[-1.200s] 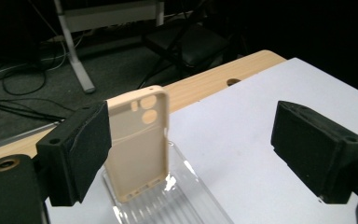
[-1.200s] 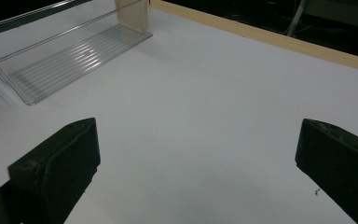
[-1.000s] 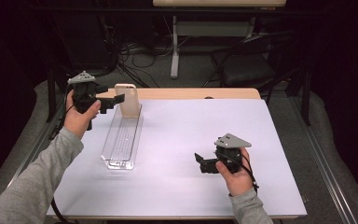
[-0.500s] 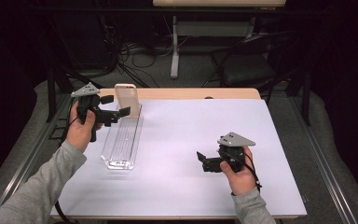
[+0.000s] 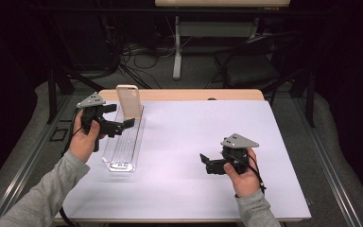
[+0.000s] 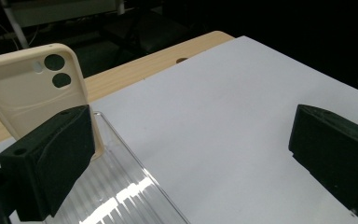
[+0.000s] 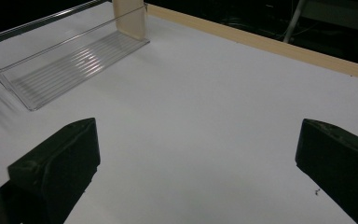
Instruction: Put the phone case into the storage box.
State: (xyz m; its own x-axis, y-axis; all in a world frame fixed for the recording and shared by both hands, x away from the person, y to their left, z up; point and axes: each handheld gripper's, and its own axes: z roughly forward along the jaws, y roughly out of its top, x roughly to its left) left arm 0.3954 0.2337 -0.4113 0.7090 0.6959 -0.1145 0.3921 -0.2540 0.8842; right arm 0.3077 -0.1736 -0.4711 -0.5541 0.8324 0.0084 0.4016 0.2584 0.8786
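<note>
The phone case [image 5: 127,100] stands upright in the far end of the clear tray [image 5: 121,150], leaning against its end wall, just beyond and to the camera-left of the left gripper [image 5: 127,124]. That gripper's jaws have just been opening and now stand wide with nothing between them; the case is free of them, though one jaw sits right beside its lower edge. My reading is that the step in hand is the release: the case has been set in the tray and the tool is letting it go. The next move would call for drawing the left gripper back and clear without brushing the case, since a nudge from that near jaw could tip it over.

The right gripper [image 5: 209,163] rests low over the white table cover [image 5: 194,127], well apart from the tray, its jaws wide and empty, pointing toward the tray.

The left gripper view gives what the high view cannot: the case [image 6: 32,93] shows its inner face with two camera holes at the top, and the near jaw overlaps its bottom corner closely; whether they touch I cannot tell. The right gripper view shows the tray [image 7: 65,60] lengthwise, its ribbed floor bare except for the case [image 7: 129,18] at the far end. The high view alone shows both hands and their spacing.
</note>
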